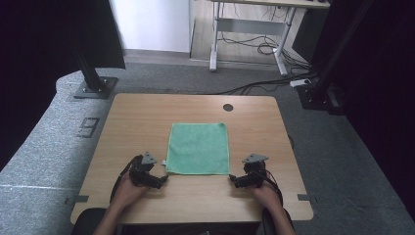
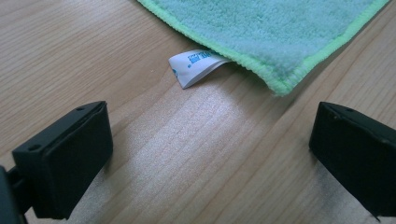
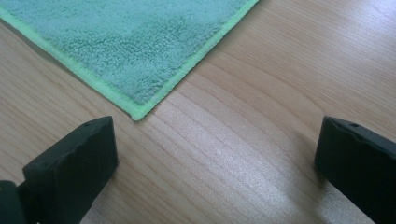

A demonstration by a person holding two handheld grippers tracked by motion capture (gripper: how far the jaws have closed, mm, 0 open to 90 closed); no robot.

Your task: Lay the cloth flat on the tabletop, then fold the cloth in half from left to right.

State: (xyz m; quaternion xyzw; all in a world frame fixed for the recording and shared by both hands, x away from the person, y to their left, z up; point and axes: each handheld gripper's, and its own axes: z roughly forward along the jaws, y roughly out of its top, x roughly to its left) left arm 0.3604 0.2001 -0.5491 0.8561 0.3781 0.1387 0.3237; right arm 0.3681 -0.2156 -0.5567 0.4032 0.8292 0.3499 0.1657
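A green square cloth (image 1: 198, 148) lies flat in the middle of the wooden table (image 1: 147, 117). My left gripper (image 1: 164, 179) rests just off its near left corner, jaws wide open and empty. In the left gripper view that cloth corner (image 2: 280, 42) shows with a white label (image 2: 196, 66) sticking out from under the hem. My right gripper (image 1: 231, 178) sits by the near right corner, also open with nothing held. The right gripper view has the cloth corner (image 3: 135, 60) just ahead of the left jaw. Both grippers (image 2: 210, 154) (image 3: 215, 163) hover low over bare wood.
A round cable hole (image 1: 228, 107) sits at the table's far edge. Grey carpet (image 1: 49, 147) surrounds the table. Black frame posts (image 1: 90, 73) stand at the far left and right. A desk frame with cables (image 1: 254, 44) stands beyond.
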